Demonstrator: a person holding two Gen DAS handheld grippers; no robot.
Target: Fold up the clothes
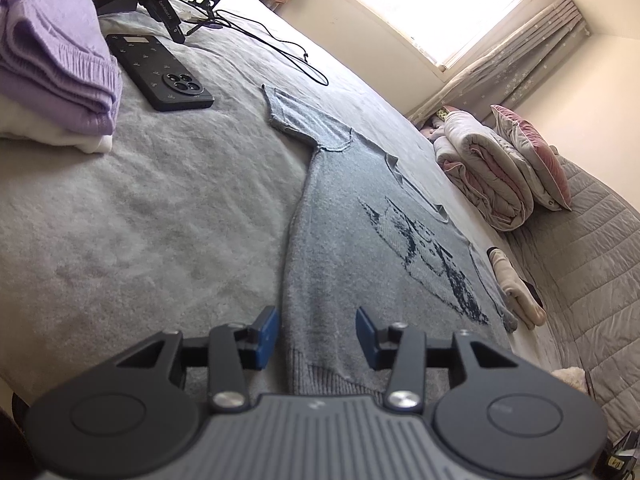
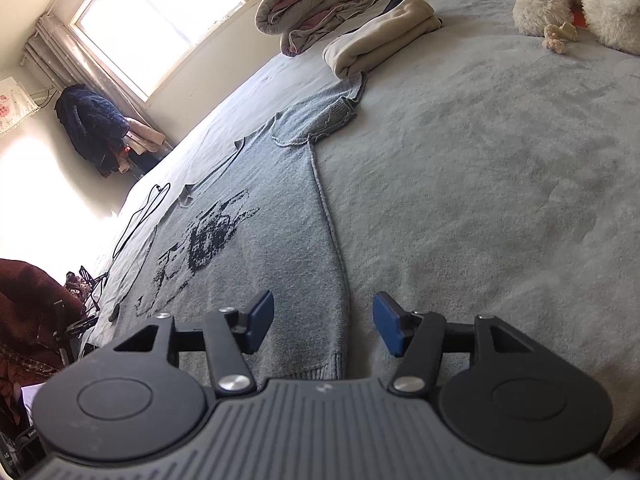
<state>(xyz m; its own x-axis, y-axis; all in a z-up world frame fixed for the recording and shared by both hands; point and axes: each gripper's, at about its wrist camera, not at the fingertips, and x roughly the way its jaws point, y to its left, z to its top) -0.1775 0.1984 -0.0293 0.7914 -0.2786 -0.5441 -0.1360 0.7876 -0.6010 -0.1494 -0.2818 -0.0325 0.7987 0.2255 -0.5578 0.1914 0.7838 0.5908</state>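
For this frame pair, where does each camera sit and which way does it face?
Left wrist: on the left gripper, at the sweater's left hem corner, looking up its length past a phone toward the window; only its own open blue fingers show.
Right wrist: on the right gripper, at the right hem corner, facing the same window; only its own open fingers show.
Shared: sweater, bed, window, rolled quilt, cable.

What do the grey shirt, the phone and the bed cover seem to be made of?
Shirt: apparently knitted yarn, matt; ribbed hem, visible stitches. Phone: probably a plastic case, matt black, smooth. Bed cover: seemingly soft fleece, with a fuzzy nap.
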